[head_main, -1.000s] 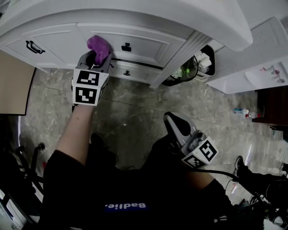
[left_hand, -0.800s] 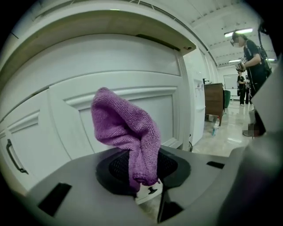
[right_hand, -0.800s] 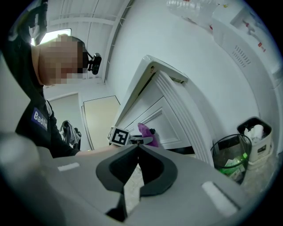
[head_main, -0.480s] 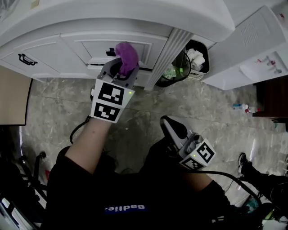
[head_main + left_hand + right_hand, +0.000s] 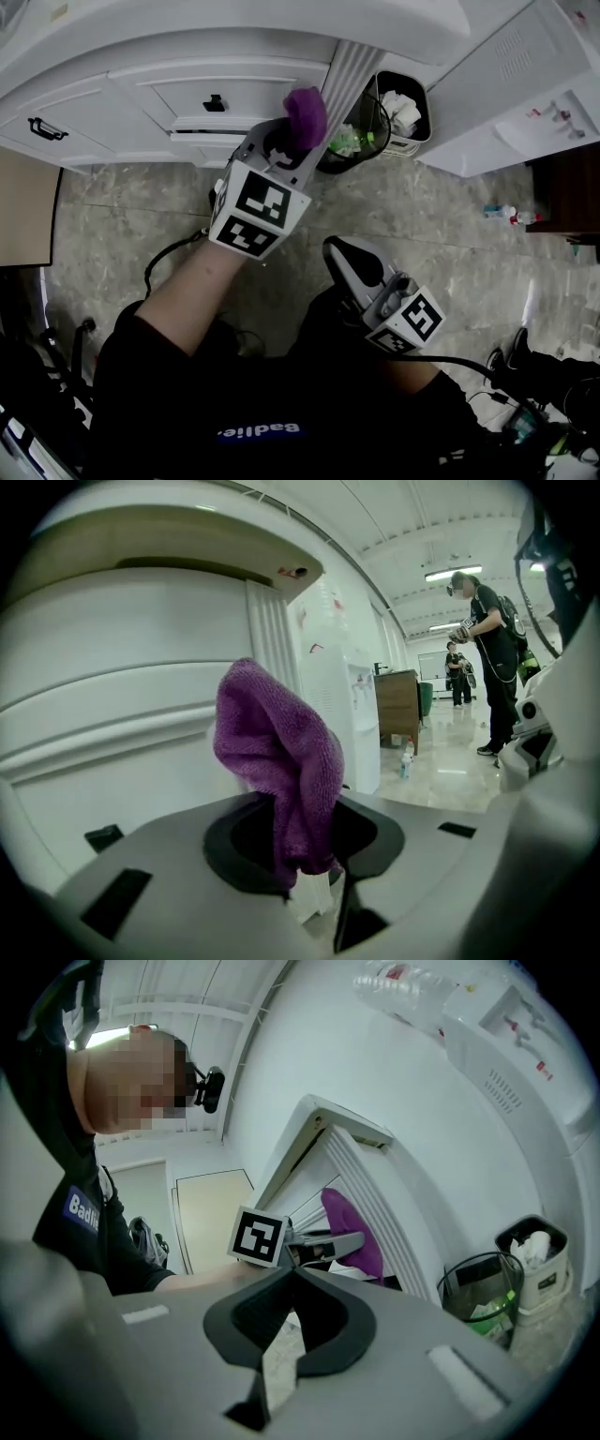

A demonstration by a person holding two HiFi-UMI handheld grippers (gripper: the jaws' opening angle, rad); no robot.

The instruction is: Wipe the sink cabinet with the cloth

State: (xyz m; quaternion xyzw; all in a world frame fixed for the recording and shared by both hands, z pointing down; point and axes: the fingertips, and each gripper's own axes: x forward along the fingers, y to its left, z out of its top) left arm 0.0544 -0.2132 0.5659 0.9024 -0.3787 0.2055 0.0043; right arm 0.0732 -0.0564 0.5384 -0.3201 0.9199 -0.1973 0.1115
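In the head view my left gripper [image 5: 289, 141] is shut on a purple cloth [image 5: 306, 112], which stands up out of the jaws. The cloth is pressed near the fluted post [image 5: 345, 75] at the right end of the white sink cabinet [image 5: 178, 94]. The left gripper view has the cloth [image 5: 277, 752] bunched between the jaws, against the cabinet front [image 5: 112, 714]. My right gripper [image 5: 343, 255] hangs low by the person's lap, shut and holding nothing. From the right gripper view the cloth [image 5: 352, 1232] shows beside the post.
A black wire bin [image 5: 361, 141] with green waste stands right of the post, a white bin [image 5: 405, 117] with tissues behind it. Further right are a white water dispenser [image 5: 525, 84] and small bottles [image 5: 502, 214] on the marble floor. A cable [image 5: 173, 253] lies at the left.
My left gripper has carried the cloth to the right along the cabinet front, from the drawer with the black knob to the fluted post. The right gripper has hardly moved.
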